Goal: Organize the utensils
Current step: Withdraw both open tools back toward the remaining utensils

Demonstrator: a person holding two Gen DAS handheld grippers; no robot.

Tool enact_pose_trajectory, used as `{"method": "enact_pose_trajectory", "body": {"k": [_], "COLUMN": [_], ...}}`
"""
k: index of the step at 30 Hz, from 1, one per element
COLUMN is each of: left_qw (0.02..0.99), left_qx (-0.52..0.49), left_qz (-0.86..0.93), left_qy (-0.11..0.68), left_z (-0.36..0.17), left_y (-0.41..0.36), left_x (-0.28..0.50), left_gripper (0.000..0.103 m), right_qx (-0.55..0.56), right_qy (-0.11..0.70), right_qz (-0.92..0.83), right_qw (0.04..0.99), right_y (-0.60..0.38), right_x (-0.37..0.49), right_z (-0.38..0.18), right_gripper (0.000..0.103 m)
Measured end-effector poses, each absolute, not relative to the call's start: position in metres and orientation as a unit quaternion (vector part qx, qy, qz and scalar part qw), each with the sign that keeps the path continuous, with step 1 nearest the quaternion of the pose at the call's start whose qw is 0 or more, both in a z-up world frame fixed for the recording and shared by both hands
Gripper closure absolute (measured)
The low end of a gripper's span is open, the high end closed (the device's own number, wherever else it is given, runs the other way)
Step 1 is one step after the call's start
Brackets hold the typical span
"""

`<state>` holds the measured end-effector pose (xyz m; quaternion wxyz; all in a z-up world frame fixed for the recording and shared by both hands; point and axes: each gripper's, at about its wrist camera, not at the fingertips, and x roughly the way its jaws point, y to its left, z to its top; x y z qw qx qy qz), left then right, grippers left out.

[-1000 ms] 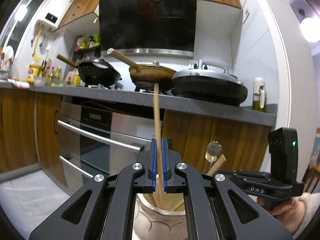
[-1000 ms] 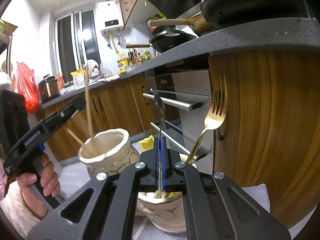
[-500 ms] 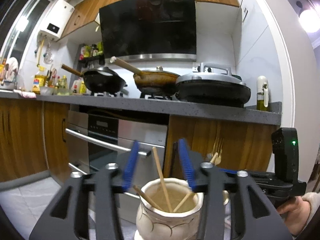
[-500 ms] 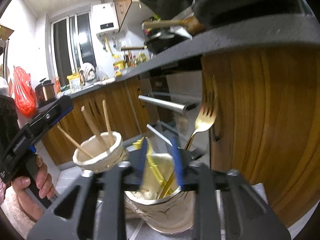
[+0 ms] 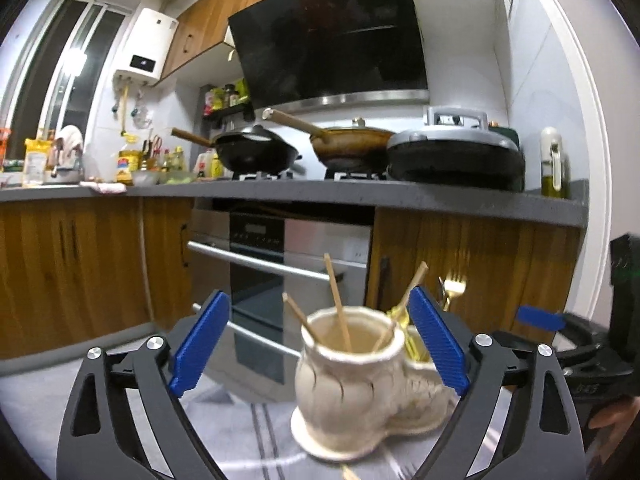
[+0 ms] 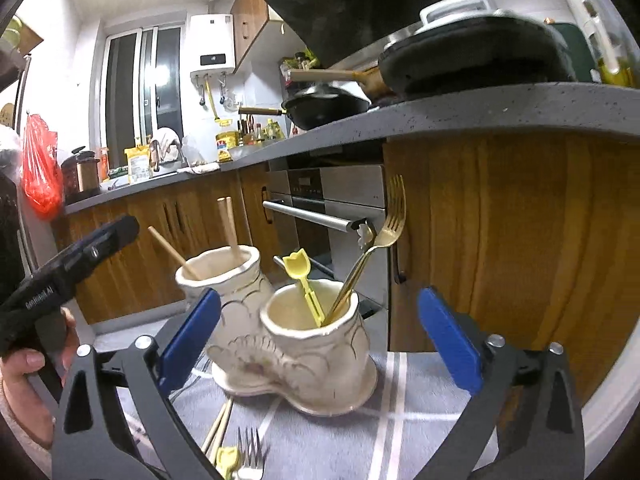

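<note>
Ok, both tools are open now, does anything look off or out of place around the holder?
Mostly tidy: chopsticks stand in one cup of the holder, gold fork and yellow utensil in the other. But loose pieces lie on the cloth in front: chopsticks, a silver fork, a yellow piece.

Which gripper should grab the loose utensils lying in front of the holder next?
Right. The right gripper is open, with a fork and chopsticks between its fingers; the left gripper sees little there.

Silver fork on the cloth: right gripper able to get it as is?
Probably yes. The right gripper is open, and the silver fork lies uncovered on the cloth below it, though chopsticks crowd its side.
</note>
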<state>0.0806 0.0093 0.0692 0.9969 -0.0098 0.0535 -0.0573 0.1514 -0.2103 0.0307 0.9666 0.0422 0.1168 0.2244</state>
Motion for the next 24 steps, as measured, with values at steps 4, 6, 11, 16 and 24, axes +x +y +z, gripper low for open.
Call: {"method": "enact_pose_trajectory", "body": {"k": [4,6,11,16,24], "left_qw": [0.996,0.994,0.992,0.99,0.988], "left_qx": [0.0,-0.001,0.001,-0.015,-0.004], "left_qz": [-0.046,-0.046,-0.032,-0.024,-0.016], "left_qy": [0.082,0.097,0.122,0.141,0.155], "left_z": [0.059,0.053,0.038,0.03,0.021], "left_y": [0.003,0.002,0.001,0.004,0.003], "left_x": [0.066,0.06,0.042,0.031,0.022], "left_gripper": [0.011,0.011,0.01,0.01,0.009], "right_qx": [0.046,0.043,0.042,0.021,-0.004], "right_qy": [0.111,0.113,0.128,0.139,0.14], "right_qz": [0.217,0.202,0.182,0.164,0.153], "right_qw": [0.969,0.972,0.974,0.976,0.978], "right_y": [-0.217,-0.221,-0.231,-0.232,-0.225], "right_x": [0.132,0.125,0.111,0.094,0.081], "right_z": [0.027,0.025,0.015,0.007,-0.004], "right_gripper": [0.005,0.005,0.005,0.005,0.005]}}
